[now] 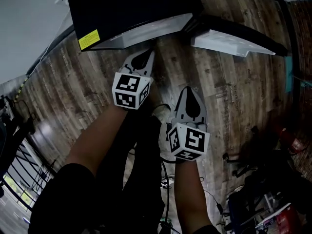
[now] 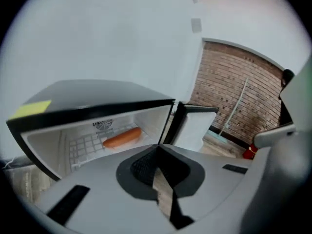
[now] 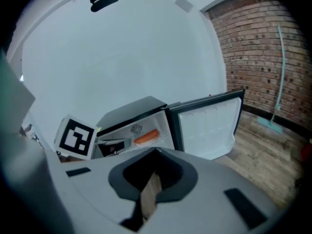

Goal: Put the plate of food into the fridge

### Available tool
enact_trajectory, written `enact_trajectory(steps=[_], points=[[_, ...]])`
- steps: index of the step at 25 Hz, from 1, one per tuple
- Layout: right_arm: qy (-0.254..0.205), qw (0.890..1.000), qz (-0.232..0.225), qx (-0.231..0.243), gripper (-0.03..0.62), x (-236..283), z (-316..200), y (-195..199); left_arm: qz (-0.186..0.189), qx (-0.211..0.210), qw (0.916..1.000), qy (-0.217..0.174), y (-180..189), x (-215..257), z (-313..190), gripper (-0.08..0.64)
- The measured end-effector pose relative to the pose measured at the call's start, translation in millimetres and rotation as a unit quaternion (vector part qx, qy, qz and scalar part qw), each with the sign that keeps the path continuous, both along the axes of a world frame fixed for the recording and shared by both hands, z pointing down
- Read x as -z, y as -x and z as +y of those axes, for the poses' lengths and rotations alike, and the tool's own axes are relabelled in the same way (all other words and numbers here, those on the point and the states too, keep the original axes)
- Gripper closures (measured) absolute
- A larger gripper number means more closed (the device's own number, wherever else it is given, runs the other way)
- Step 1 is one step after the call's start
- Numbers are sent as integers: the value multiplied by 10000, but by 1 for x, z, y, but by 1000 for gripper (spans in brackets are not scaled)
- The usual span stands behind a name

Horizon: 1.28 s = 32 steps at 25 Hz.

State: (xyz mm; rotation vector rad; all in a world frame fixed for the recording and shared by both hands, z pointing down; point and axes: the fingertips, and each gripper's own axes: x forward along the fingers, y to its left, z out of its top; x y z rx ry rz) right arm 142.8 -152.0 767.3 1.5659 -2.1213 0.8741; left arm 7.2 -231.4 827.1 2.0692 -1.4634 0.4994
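Orange sausage (image 2: 122,137) lies on the wire shelf (image 2: 83,147) inside the open fridge (image 2: 97,99), well apart from the left gripper (image 2: 157,147) and right gripper (image 3: 156,151). Both have their fingers pressed together, empty. The fridge door (image 3: 207,126) stands wide over the wooden floor (image 1: 219,82).

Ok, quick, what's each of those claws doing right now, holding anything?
Left gripper: closed, holding nothing.
Right gripper: closed, holding nothing.

Black fridge (image 1: 131,9) on wooden floor (image 1: 234,91)
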Motion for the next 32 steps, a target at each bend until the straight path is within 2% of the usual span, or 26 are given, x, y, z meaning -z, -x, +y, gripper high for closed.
enact_trajectory(steps=[7,13,20,27,32], points=[[-506,9985,-182,-116,580,109,-29,11,-91,-577,9973,-440,-38,141,21,563],[-798,9956,-230,-443,580,197,-54,-2,149,-670,9962,-539,-57,252,9,563],[-1226,9899,-222,-680,580,348,-53,-18,459,-926,9916,-779,-71,413,12,563],[-2030,9756,-422,-722,580,507,-69,-10,436,-1042,9809,-1584,-59,558,-7,563],[-2550,9649,-289,-553,580,582,-69,-4,546,-995,9748,-1923,-58,619,-9,563]])
